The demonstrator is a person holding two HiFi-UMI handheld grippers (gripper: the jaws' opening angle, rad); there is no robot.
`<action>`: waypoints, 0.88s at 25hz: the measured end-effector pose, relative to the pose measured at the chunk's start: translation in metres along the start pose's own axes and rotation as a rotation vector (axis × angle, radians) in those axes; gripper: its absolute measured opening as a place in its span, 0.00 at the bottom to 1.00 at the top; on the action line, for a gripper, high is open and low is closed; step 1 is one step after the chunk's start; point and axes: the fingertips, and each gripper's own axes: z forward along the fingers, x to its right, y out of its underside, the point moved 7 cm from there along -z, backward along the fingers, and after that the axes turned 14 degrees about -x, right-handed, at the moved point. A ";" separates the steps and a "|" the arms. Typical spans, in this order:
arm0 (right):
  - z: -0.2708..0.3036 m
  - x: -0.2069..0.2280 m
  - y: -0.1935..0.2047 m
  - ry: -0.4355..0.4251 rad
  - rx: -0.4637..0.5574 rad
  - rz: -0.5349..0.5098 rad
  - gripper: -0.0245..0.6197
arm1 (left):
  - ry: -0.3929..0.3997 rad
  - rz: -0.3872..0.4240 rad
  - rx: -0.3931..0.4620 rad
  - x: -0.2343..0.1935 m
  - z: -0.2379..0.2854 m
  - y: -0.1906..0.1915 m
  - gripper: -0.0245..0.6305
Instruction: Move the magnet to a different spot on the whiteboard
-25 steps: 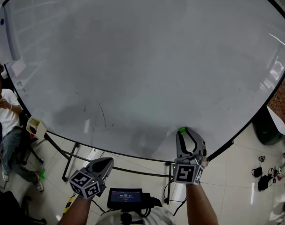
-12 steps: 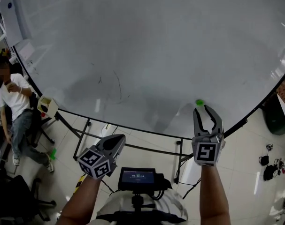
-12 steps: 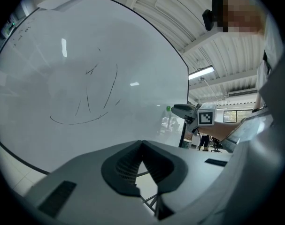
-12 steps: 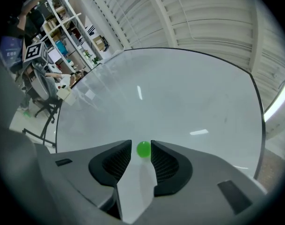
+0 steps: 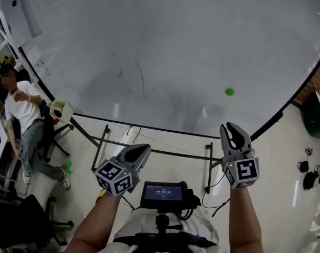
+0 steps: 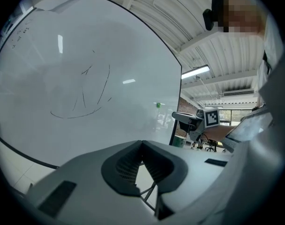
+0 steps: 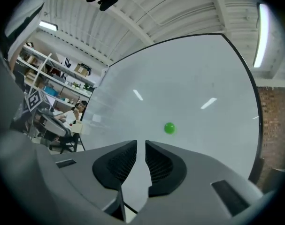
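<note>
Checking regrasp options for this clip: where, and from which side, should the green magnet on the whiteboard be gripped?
Grip the green magnet across its round rim, coming straight at the whiteboard face. It is a small round piece stuck on bare board, so likely only its sides give purchase.

Left hand-held gripper (image 5: 144, 149) closed, right hand-held gripper (image 5: 232, 129) empty, jaws just closing, slightly apart

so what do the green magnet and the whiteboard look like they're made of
The magnet looks like bright green plastic: a small, smooth, evenly coloured round button. It is too small to judge its gloss. The whiteboard seems to be a glossy coated panel, since streaks of ceiling light reflect off its pale surface. What lies under the coating cannot be told.
</note>
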 end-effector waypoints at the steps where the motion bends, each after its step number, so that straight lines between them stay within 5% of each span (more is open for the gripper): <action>1: -0.006 -0.005 0.003 -0.003 -0.008 0.000 0.18 | 0.003 0.002 -0.002 0.003 -0.003 0.002 0.07; 12: -0.065 -0.061 0.024 -0.111 -0.023 0.090 0.09 | 0.048 0.021 -0.015 0.038 -0.030 0.025 0.07; 22: -0.105 -0.101 0.059 -0.241 -0.046 0.347 0.09 | 0.083 0.019 -0.026 0.060 -0.047 0.050 0.07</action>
